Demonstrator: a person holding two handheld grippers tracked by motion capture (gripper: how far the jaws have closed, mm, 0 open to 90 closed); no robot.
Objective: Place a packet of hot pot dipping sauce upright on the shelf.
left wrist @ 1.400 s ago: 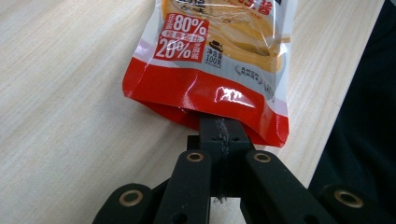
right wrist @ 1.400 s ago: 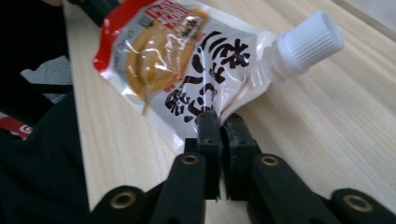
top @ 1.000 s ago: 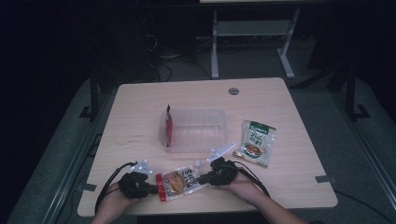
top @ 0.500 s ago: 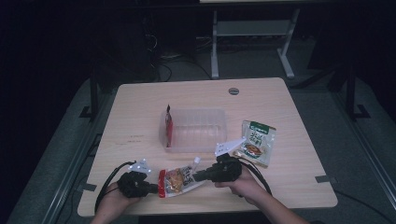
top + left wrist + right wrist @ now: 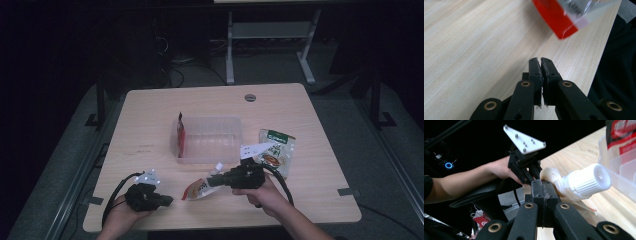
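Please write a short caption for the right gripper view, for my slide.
Right gripper shut on a spouted pouch near its white screw cap, clear plastic container alongside.

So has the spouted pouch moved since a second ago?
Yes. The spouted pouch, clamped in the right gripper, has come away from the left gripper and swung right, its spout now nearer the clear container.

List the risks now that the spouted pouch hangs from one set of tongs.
The right tongs pinch the spouted pouch only at its edge beside the white cap; it may slip or swing. The left tongs are shut on nothing, giving no support. The pouch could catch the clear container close ahead.
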